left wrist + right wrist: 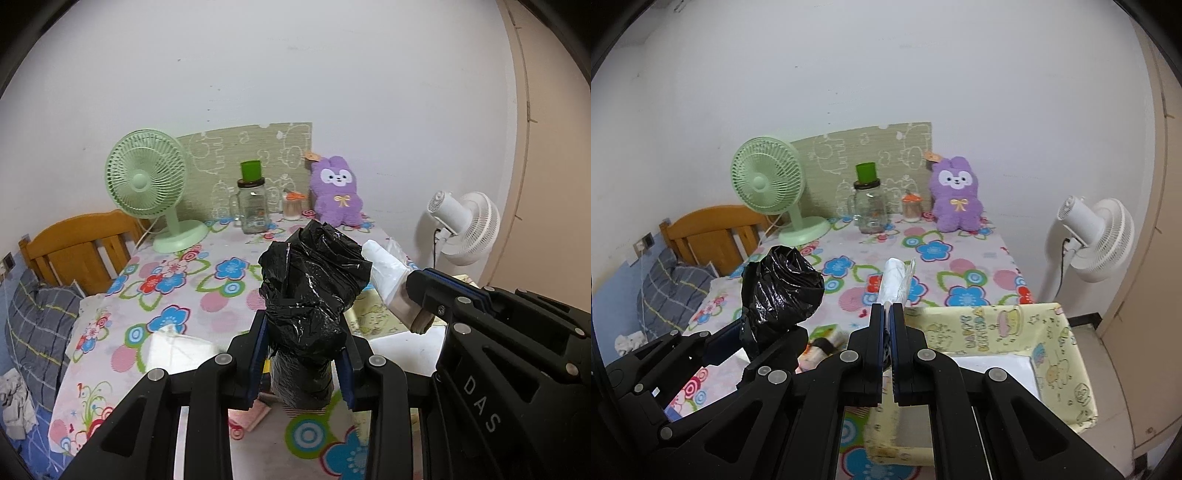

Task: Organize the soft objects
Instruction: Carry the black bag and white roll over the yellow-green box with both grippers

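Observation:
My left gripper [301, 325] is shut on a roll of black plastic bags [314, 280] and holds it upright above the flowered table [177, 280]. The roll also shows at the left of the right wrist view [783, 291]. My right gripper [888, 310] is shut on a roll of white plastic bags [895, 282], which sticks out past the fingertips. In the left wrist view that white roll [388, 271] is to the right of the black one. A pale yellow fabric box [1015, 332] stands open below and right of my right gripper.
At the back of the table stand a green fan [147, 184], a glass jar with a green cup on it [253, 206], a small jar [293, 206] and a purple plush rabbit [338, 192]. A white fan [1097, 236] stands right of the table. A wooden bed frame [81, 243] is on the left.

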